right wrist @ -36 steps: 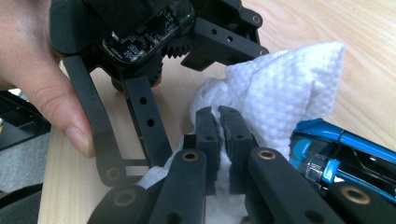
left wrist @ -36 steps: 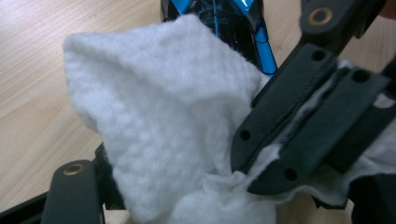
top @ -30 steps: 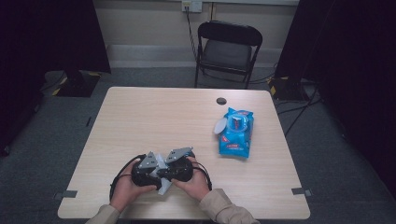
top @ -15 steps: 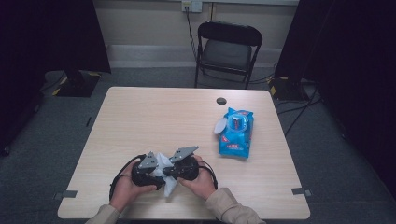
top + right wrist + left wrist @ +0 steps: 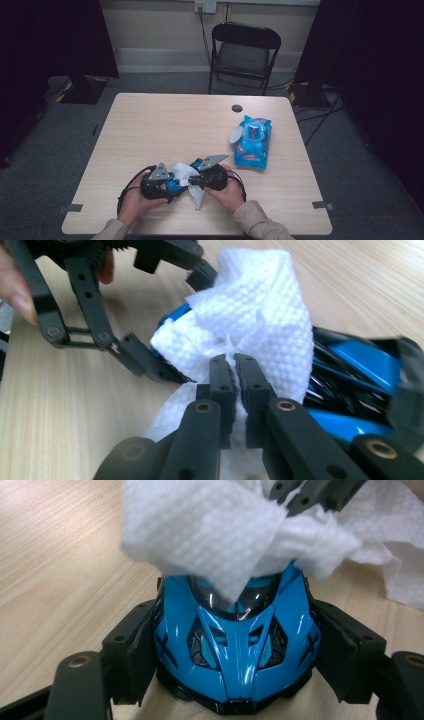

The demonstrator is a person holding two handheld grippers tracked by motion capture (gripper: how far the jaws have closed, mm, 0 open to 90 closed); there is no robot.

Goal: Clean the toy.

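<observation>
A shiny blue and black toy car point(image 5: 235, 645) sits between the pads of my left gripper point(image 5: 237, 652), which is shut on its sides just above the table. My right gripper point(image 5: 230, 362) is shut on a white wet wipe point(image 5: 260, 315), pinched at the fingertips and draped over the car's point(image 5: 360, 360) top. In the high view both grippers meet at the table's near edge: the left gripper point(image 5: 167, 182), the wipe point(image 5: 187, 172) and the right gripper point(image 5: 196, 179). One corner of the wipe hangs down to the table.
A blue pack of wipes point(image 5: 252, 142) with its lid flap open lies at the table's right. A black round cap point(image 5: 237, 108) sits near the far edge. A folding chair point(image 5: 243, 50) stands behind the wooden table point(image 5: 150, 130).
My right gripper has slid a little to the right, drawing the wipe across the car. The left gripper and the car have stayed where they were.
</observation>
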